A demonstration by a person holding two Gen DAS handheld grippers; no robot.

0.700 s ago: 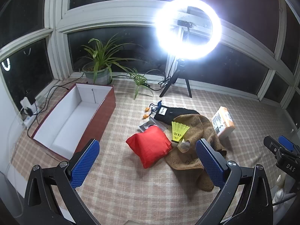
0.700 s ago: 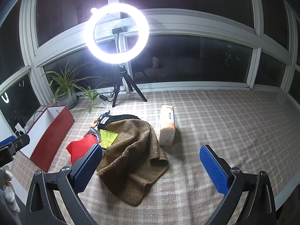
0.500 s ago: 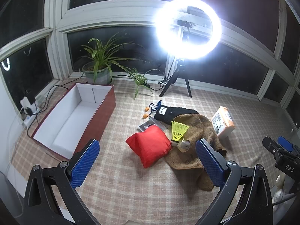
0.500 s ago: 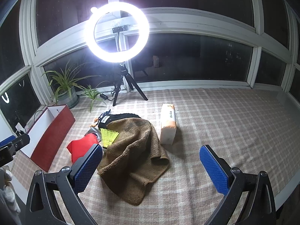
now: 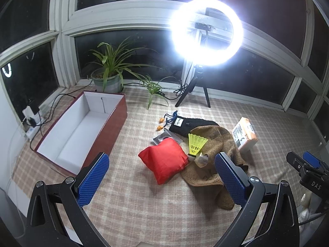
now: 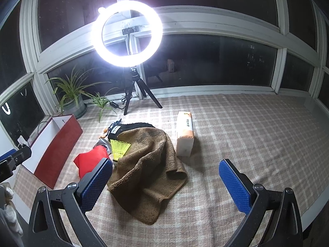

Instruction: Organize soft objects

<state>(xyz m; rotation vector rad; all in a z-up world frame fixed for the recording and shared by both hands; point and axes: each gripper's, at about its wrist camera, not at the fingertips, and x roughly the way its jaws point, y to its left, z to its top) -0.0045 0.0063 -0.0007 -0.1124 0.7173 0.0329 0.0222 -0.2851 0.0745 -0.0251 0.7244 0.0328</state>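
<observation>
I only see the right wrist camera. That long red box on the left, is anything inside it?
Observer: The left wrist view looks into the red box: bare white inside, nothing in it.
Operator: And the red thing half behind the blue finger?
Observer: A puffy red pouch, its corner against the brown towel.
Operator: Is the other gripper holding anything?
Observer: No, the left gripper is open, nothing between its fingers.

Both the left gripper (image 5: 161, 177) and right gripper (image 6: 165, 183) have black curved arms with silver screws and blue diamond-textured pads (image 5: 92, 182); white "DAS" lettering marks one body
</observation>
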